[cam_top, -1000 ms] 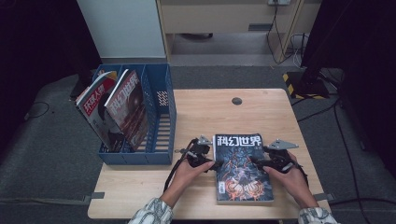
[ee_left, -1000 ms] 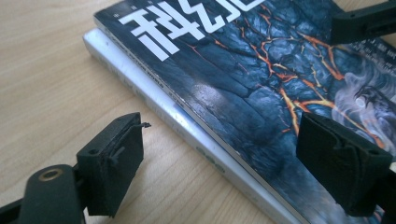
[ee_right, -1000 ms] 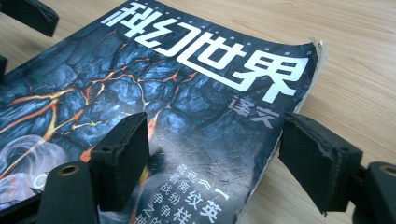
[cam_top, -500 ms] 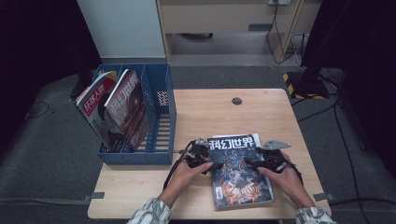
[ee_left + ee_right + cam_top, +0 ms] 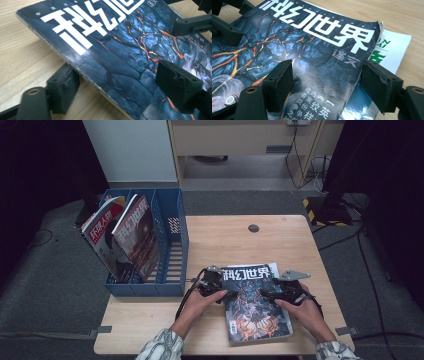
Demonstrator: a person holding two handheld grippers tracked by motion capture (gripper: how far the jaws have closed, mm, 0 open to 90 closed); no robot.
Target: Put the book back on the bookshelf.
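A dark magazine (image 5: 255,307) with lava-crack cover art and white title characters lies slightly askew on the wooden table (image 5: 225,237). My left gripper (image 5: 212,284) sits at its spine edge. In the left gripper view the left gripper (image 5: 120,85) is open, one jaw low beside the raised spine and the other over the cover (image 5: 120,50). My right gripper (image 5: 281,292) rests on the cover's right half. In the right gripper view the right gripper (image 5: 329,80) is open, straddling the cover's creased right edge (image 5: 362,50). A white and green page (image 5: 392,52) shows beneath.
A blue file rack (image 5: 172,250) stands at the table's left edge, with two magazines (image 5: 125,237) leaning in its left slots and its right slot empty. A round cable hole (image 5: 253,228) lies at the table's back. Cables and furniture legs are on the floor beyond.
The magazine has turned a little anticlockwise and now lies askew. Both grippers have closed in on it, the right one sliding left onto the cover.
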